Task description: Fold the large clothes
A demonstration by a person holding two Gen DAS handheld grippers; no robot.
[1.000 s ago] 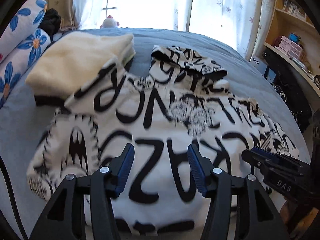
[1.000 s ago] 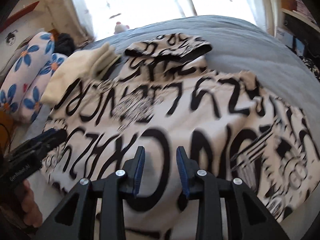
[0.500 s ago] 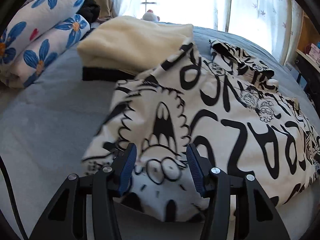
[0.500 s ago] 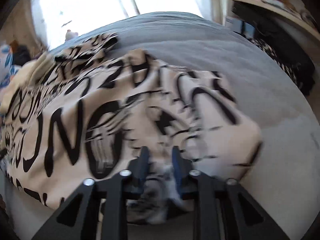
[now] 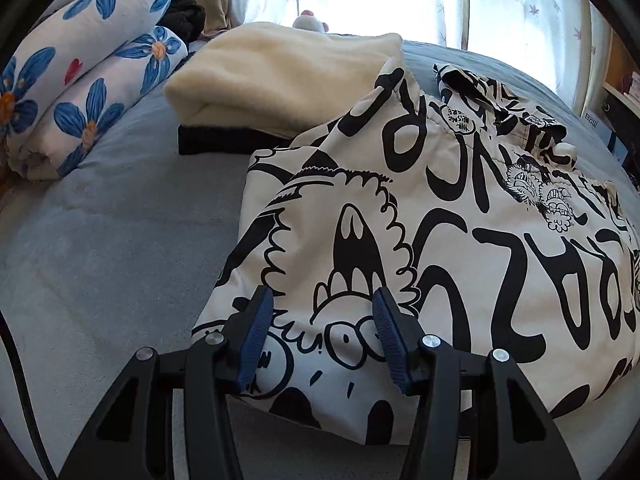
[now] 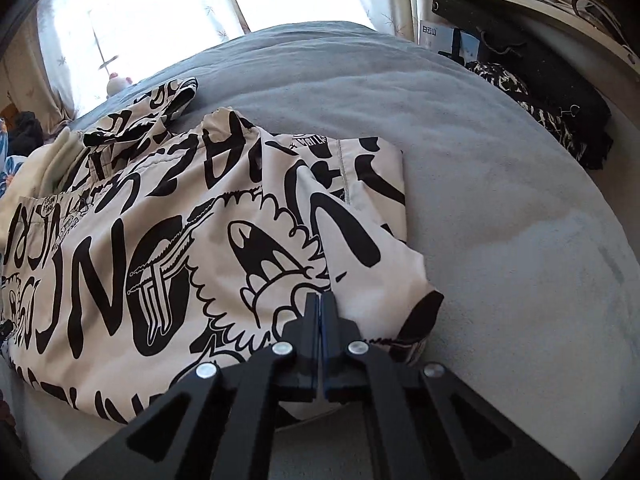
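Swung out to opposite near corners of cream black-lettered cartoon-print jacket (image 5: 460, 216) lying flat mid-bed on grey-blue bedspread (image 5: 100, 240); right gripper (image 6: 321, 300) pinched shut on hem, left gripper (image 5: 323, 304) open astride cloth; soft, limp, light; best taken by hem corners.

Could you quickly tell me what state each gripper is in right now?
Left gripper: open, jaws either side of the jacket, not pressing.
Right gripper: shut; whether it pinches fabric cannot be told.
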